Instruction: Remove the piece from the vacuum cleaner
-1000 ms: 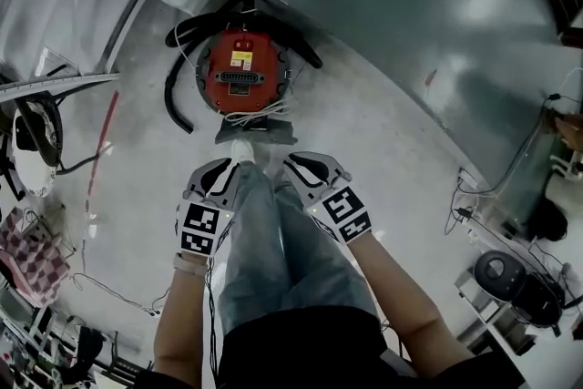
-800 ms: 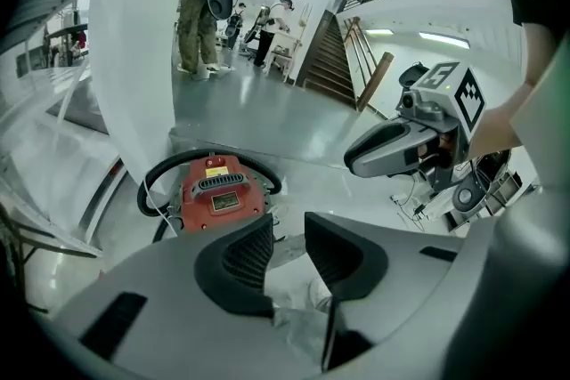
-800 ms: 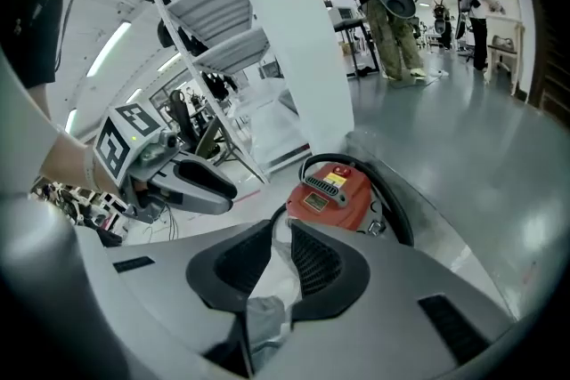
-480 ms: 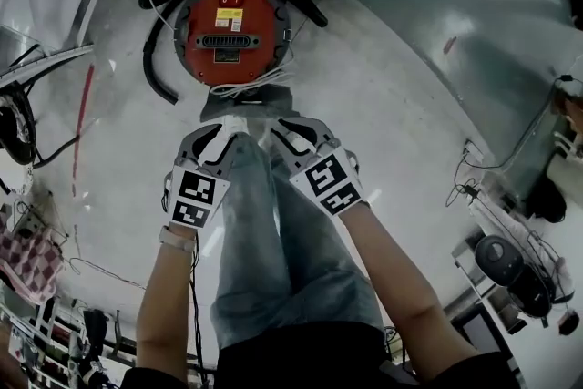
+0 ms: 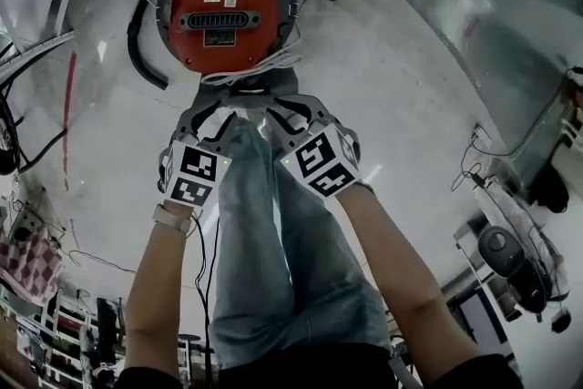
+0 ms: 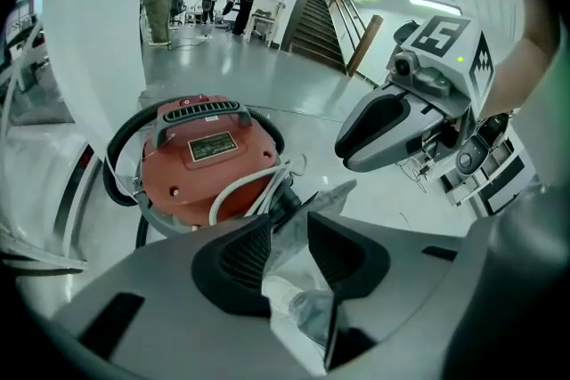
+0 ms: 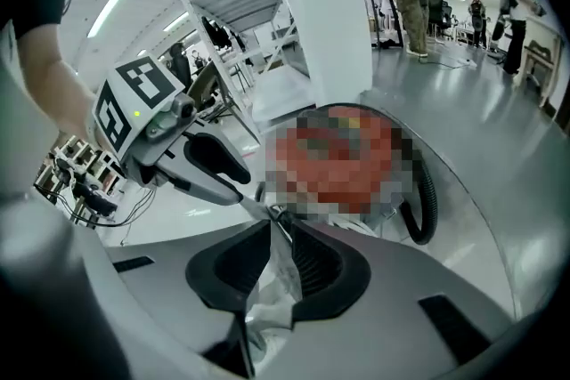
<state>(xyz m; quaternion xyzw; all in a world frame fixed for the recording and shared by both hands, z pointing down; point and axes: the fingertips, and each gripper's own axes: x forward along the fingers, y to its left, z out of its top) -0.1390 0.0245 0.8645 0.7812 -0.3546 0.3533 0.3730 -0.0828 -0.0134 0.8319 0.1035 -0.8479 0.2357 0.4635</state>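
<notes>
The round red canister vacuum cleaner sits on the glossy grey floor, right in front of the person's jean-clad legs. Its ribbed black hose curls round the body. At its near edge lies a flat dark-grey piece with loops of white power cord over it. I take that to be the part that must come off, though I can't tell how it is fastened.

Both tools hang side by side just short of it, pointing steeply down. The left tool has just been opening its jaws and they now stand apart with nothing gripped. Only the grey piece and something pale on the floor show through the gap. The right tool also has its jaws apart, with a narrower gap, and it holds nothing either.

The cord is the main worry. If either tool goes in as things lie, a jaw could close on a cord loop along with the piece, or instead of it, and a pull would then drag the cord or tip the canister. The canister looks free to roll or slide, so unless one tool steadies it, a tug may shift the whole machine. The narrow jaw gap could also slip off a flat edge. The person's feet are close beneath the tools and easy to clip.
</notes>
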